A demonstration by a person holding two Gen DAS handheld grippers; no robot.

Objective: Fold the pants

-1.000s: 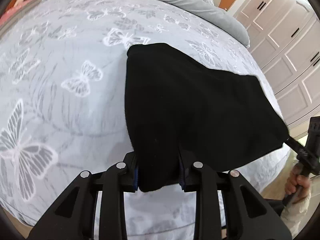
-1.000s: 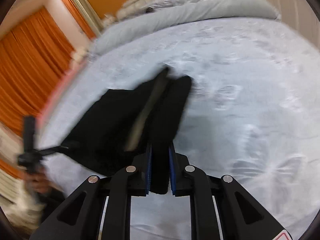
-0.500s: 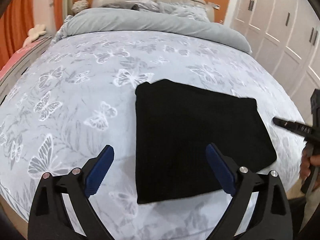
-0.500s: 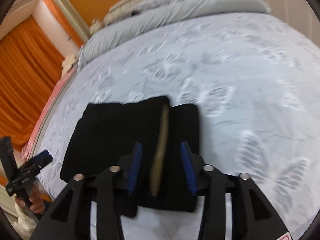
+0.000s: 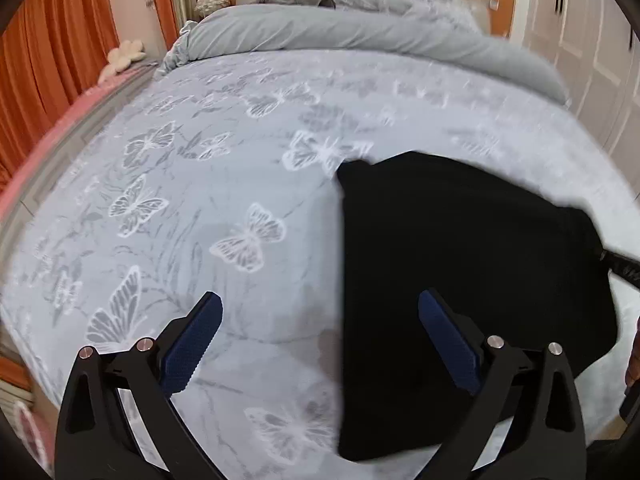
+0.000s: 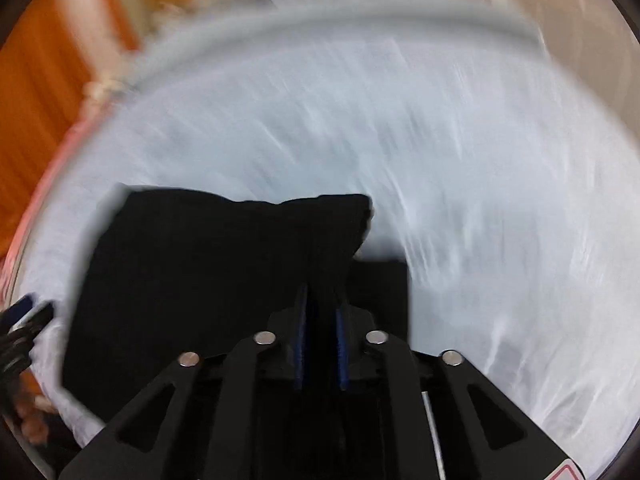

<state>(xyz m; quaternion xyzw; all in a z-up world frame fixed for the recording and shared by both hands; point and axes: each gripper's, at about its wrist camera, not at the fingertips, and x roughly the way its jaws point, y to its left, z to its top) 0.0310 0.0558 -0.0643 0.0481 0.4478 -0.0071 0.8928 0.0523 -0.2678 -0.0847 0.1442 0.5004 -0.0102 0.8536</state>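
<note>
1. I see the folded black fabric pants (image 5: 460, 264) lying as a flat, roughly square stack on the pale grey butterfly-print bedspread (image 5: 200, 208), near the foot edge of the bed and toward its right side.
2. My left gripper (image 5: 320, 344) stands wide, its jaws opening the last bit, with nothing between its blue pads. It hovers over the bed, pointing steeply down.
3. From the left gripper the pants lie to the right: the stack's left edge runs between the two fingers, so only the right finger is over cloth.
4. My right gripper (image 6: 320, 344) is closing, its jaws nearly together, and black cloth fills the narrow gap at the stack's right edge. That view is badly blurred, so I judge this a pinch on the pants.
5. The right hand is the nearer one. It points steeply down at the stack's near right corner.
6. I judge the next fold turns on that right edge.
</note>
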